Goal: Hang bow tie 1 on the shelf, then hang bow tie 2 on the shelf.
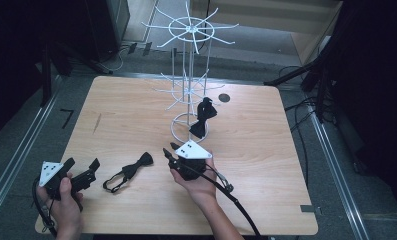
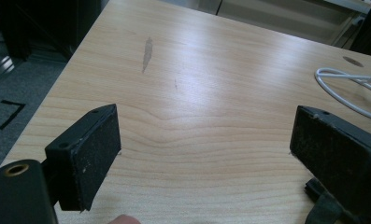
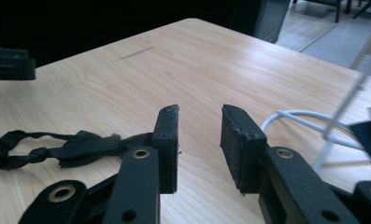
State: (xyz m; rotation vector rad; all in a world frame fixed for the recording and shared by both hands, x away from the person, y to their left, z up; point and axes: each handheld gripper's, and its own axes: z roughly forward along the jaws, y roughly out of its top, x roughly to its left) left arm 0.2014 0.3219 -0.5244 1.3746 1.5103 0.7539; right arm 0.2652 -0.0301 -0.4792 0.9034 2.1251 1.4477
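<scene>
Right claw (image 1: pixel 170 150), narrow and empty, nears the bow tie (image 1: pixel 131 171) by the worktop's near edge; left claw (image 1: pixel 81 166) waits wide.

A light wooden table (image 1: pixel 266 165) is carrying 1 black bow tie (image 1: pixel 128 172) lying flat near its front edge and the ring base of a white wire rack (image 1: pixel 186 127), with a dark streak (image 1: pixel 97 122) showing at its left.
</scene>
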